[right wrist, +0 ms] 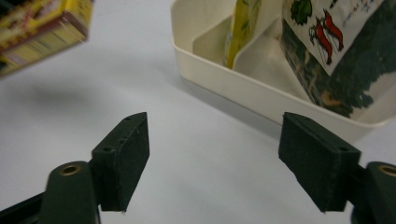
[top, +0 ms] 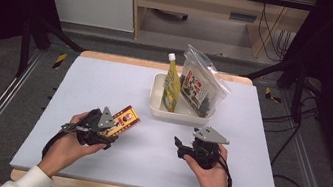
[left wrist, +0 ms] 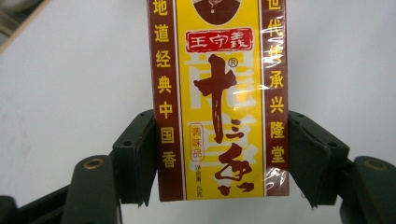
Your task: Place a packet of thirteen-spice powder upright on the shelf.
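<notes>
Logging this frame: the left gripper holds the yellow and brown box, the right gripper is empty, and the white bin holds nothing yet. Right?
Not quite: the white bin already holds a yellow bottle and a clear bag, as the high view shows. The rest stands.

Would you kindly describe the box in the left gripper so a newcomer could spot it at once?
Start at the white table and look to its near left, away from the cream tray holding a yellow bottle and a clear bag. There the left gripper clamps a small box. It alone is yellow with dark red side bands and Chinese lettering.
</notes>
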A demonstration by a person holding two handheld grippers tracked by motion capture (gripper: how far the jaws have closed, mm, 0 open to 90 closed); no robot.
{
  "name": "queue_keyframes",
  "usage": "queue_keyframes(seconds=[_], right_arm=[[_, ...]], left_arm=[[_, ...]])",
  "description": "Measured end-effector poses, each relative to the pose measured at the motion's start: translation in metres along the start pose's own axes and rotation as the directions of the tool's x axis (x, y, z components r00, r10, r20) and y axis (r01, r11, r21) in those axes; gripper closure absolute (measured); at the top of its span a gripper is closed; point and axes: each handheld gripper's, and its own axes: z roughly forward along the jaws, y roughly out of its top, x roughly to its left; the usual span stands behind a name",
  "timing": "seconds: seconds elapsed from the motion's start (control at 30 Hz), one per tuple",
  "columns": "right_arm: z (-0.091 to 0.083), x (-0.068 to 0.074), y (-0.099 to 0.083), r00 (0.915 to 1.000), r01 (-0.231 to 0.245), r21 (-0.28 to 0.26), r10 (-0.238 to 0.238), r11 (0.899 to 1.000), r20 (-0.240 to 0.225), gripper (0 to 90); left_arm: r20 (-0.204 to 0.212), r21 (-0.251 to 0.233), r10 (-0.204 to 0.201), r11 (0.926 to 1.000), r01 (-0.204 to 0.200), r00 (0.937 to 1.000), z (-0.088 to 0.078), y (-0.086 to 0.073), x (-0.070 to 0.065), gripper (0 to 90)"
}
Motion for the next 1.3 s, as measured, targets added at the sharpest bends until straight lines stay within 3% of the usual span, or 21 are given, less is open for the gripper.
queue_keyframes(seconds=[0.17, 0.2, 0.33, 0.63, 0.67, 0.8, 0.97, 1.0, 1.03, 1.07, 1.2, 1.27, 1.3], right_arm=[[-0.001, 0.002, 0.012, 0.9998, -0.005, -0.016, 0.005, 1.000, -0.021, 29.5], [-0.004, 0.003, 0.019, 0.9986, -0.020, -0.023, 0.019, 1.000, -0.049, 31.2], [-0.006, 0.006, 0.028, 0.9971, -0.019, -0.032, 0.017, 0.999, -0.074, 31.9], [-0.006, 0.019, 0.053, 0.9861, -0.008, -0.039, 0.002, 0.999, -0.166, 38.5], [-0.002, 0.019, 0.056, 0.9806, -0.037, -0.037, 0.030, 0.999, -0.194, 39.0], [0.000, 0.018, 0.059, 0.9773, -0.070, -0.036, 0.061, 0.997, -0.203, 38.8], [0.003, 0.017, 0.060, 0.9601, -0.116, -0.029, 0.105, 0.993, -0.259, 38.2], [0.004, 0.018, 0.060, 0.9524, -0.136, -0.025, 0.124, 0.990, -0.278, 38.2], [0.004, 0.018, 0.060, 0.9524, -0.136, -0.025, 0.124, 0.990, -0.278, 38.2], [0.006, 0.019, 0.060, 0.9454, -0.147, -0.017, 0.136, 0.989, -0.296, 38.3], [0.010, 0.020, 0.060, 0.9392, -0.155, -0.001, 0.147, 0.988, -0.310, 38.3], [0.014, 0.018, 0.061, 0.9280, -0.182, 0.006, 0.174, 0.983, -0.330, 38.5], [0.014, 0.018, 0.061, 0.9280, -0.182, 0.006, 0.174, 0.983, -0.330, 38.5]], left_arm=[[-0.007, -0.063, 0.004, 0.9980, -0.005, 1.0000, 0.007, 0.006, -0.002, 31.9], [-0.008, -0.076, 0.006, 0.9971, -0.007, 0.9999, 0.008, 0.007, -0.003, 31.9], [-0.013, -0.131, 0.005, 0.9914, -0.007, 0.9999, 0.011, 0.012, -0.006, 32.0], [-0.010, -0.198, 0.021, 0.9800, -0.023, 0.9997, 0.012, 0.026, -0.021, 32.0], [-0.012, -0.213, 0.020, 0.9768, -0.022, 0.9997, 0.011, 0.029, -0.025, 31.9], [-0.009, -0.242, 0.020, 0.9699, -0.022, 0.9998, 0.007, 0.032, -0.031, 31.9], [-0.007, -0.270, 0.020, 0.9627, -0.021, 0.9998, 0.004, 0.035, -0.035, 32.0], [-0.009, -0.273, 0.021, 0.9616, -0.023, 0.9997, 0.004, 0.035, -0.036, 32.0], [-0.009, -0.273, 0.021, 0.9616, -0.023, 0.9997, 0.004, 0.035, -0.036, 32.0], [-0.008, -0.279, 0.022, 0.9600, -0.023, 0.9997, 0.003, 0.036, -0.037, 32.0], [-0.005, -0.295, 0.025, 0.9553, -0.025, 0.9997, 0.002, 0.038, -0.040, 32.0], [-0.006, -0.297, 0.028, 0.9545, -0.029, 0.9996, 0.001, 0.038, -0.040, 32.0], [-0.005, -0.299, 0.029, 0.9538, -0.029, 0.9996, 0.001, 0.039, -0.041, 32.0]])
